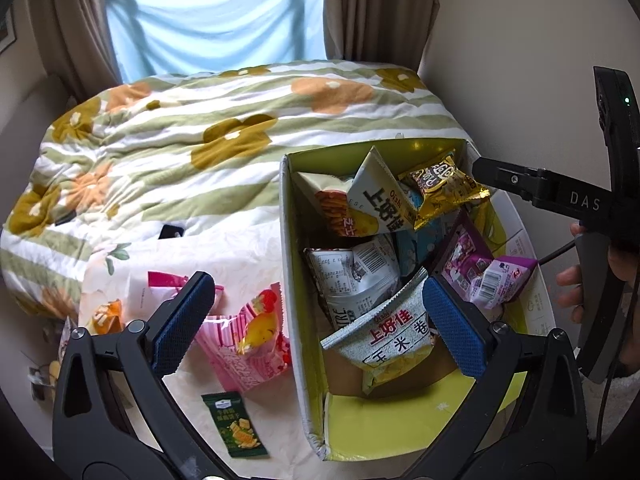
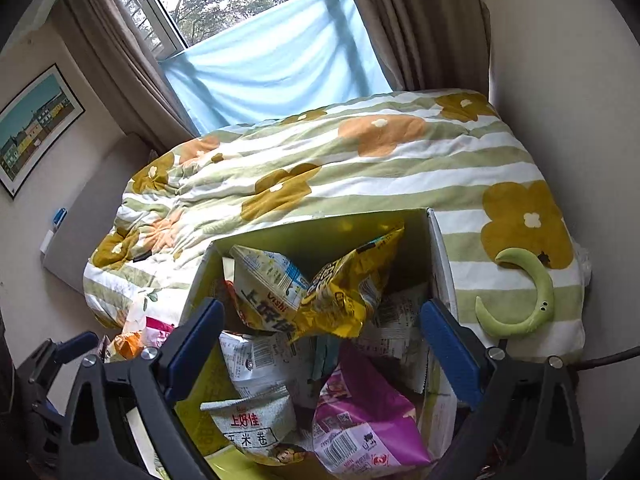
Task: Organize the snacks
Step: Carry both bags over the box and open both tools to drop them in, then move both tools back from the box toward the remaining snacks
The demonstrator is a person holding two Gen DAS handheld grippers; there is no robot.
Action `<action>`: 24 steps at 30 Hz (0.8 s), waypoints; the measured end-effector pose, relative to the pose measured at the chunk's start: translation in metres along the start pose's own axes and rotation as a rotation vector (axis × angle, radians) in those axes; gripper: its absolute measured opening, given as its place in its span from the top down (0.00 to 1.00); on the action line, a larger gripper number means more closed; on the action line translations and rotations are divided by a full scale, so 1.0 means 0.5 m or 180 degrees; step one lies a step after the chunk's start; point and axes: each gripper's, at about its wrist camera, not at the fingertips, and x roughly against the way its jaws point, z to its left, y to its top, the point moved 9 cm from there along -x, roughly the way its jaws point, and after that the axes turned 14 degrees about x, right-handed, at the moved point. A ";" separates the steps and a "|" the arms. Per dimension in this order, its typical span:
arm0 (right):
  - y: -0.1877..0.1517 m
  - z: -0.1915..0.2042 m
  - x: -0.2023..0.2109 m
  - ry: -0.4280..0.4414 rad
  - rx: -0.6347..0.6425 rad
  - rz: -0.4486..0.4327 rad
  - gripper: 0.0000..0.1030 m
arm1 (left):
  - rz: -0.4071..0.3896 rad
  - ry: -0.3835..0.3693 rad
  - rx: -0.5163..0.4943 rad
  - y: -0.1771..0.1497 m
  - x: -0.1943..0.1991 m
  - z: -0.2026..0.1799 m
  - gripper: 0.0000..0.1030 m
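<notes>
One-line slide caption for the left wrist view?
Open left gripper hovers beside a yellow-green cardboard box full of snack packets; pink striped bag and small green packet remain outside.

box [image 1: 289, 264]: its near end at 6 o'clock is hidden behind the left gripper's arm; its floor is mostly covered by packets.
blue packet [image 1: 416, 248]: at the box centre, mostly buried under other bags, print unreadable.
orange packet [image 1: 105, 316]: at 8 o'clock, half hidden behind the gripper finger; its name cannot be read.
green packet [image 1: 236, 428]: small print too small to tell.
right gripper [image 1: 484, 172]: in the left wrist view only one dark finger shows at 3 o'clock, the rest cut off.
hand [image 1: 576, 276]: cut by the edge at 3 o'clock.
framed picture [image 2: 36, 128]: partly cut off at 9 o'clock.
purple packet [image 2: 372, 424]: its lower end is cut off at 6 o'clock.
</notes>
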 end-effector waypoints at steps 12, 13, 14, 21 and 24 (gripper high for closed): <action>0.015 0.093 0.090 -0.0157 0.0430 -0.0210 0.05 | -0.0131 -0.0068 0.0092 -0.019 0.116 0.076 0.00; 0.015 0.105 0.097 -0.0148 0.0431 -0.0242 0.05 | -0.0162 -0.0058 0.0104 -0.020 0.127 0.091 0.00; 0.017 0.125 0.109 -0.0115 0.0417 -0.0287 0.05 | -0.0198 -0.0041 0.0116 -0.022 0.142 0.110 0.00; 0.009 0.273 0.161 -0.0056 0.0444 -0.0438 0.05 | -0.0353 0.0057 0.0177 -0.052 0.227 0.268 0.00; -0.004 0.339 0.170 -0.0083 0.0505 -0.0465 0.05 | -0.0347 0.0096 0.0171 -0.072 0.248 0.338 0.00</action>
